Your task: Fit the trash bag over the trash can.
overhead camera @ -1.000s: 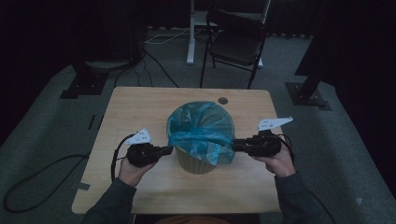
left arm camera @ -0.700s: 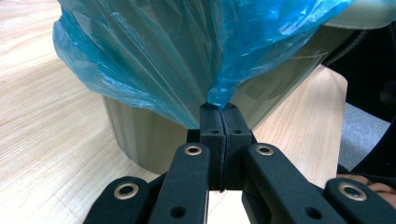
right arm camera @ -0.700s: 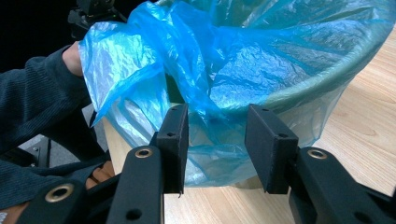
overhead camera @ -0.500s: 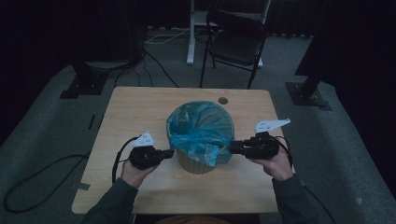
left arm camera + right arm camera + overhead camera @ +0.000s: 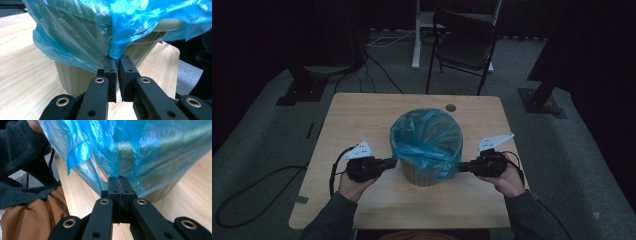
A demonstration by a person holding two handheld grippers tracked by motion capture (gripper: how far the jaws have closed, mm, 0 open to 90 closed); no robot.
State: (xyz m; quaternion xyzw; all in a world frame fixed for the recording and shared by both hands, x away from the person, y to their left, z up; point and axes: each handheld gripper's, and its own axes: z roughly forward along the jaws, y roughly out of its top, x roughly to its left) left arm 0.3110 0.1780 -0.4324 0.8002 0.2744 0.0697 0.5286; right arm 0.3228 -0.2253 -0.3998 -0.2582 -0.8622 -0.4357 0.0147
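Blue plastic bag [image 5: 427, 145] hem is pinched on opposite sides: left gripper [image 5: 115, 61] nips a fold with jaws nearly closed, right gripper [image 5: 119, 181] clamps it fully. Beyond, the beige bin [image 5: 424, 175] stands mid-table [image 5: 362, 115], directly between both hands, equally near.

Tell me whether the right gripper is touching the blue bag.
Touching. The right gripper view shows it: the right gripper has its jaws pressed together on a gathered fold of the blue bag, which rises straight out from between the tips.
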